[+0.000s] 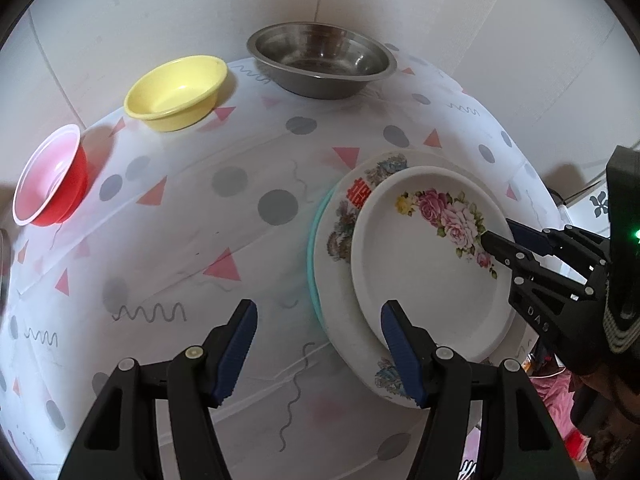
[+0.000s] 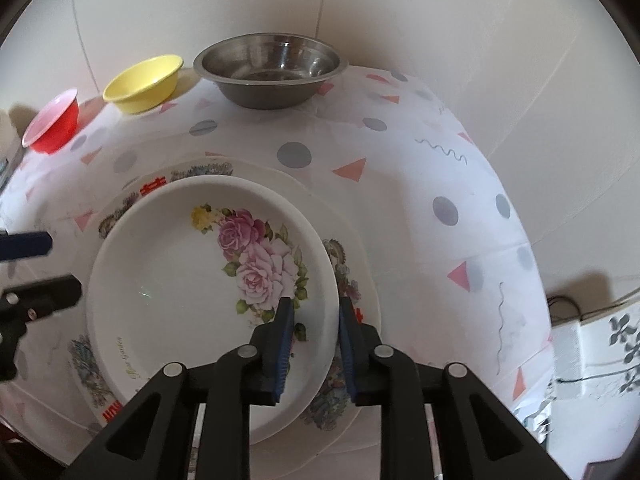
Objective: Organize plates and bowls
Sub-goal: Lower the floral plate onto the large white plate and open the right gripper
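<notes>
White rose-printed plate (image 2: 208, 280) — topmost of stack

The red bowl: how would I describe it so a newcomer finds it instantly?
Three bowls line the table's far edge by the wall. Past the steel bowl and the yellow bowl, the red bowl sits leftmost. It is the smallest, red outside with a pale interior.

place: home, dining or kitchen corner | table: thin white tablecloth (image 1: 248, 240) with grey dots, pink triangles, squiggles | walls: plain pale wall (image 2: 400, 8) panels meeting in a corner behind | dishes: rose plate (image 2: 208, 280), steel basin (image 2: 270, 76), yellow bowl (image 1: 176, 92), red bowl (image 1: 52, 176) | right edge: patterned fabric (image 2: 616, 344), cable
</notes>
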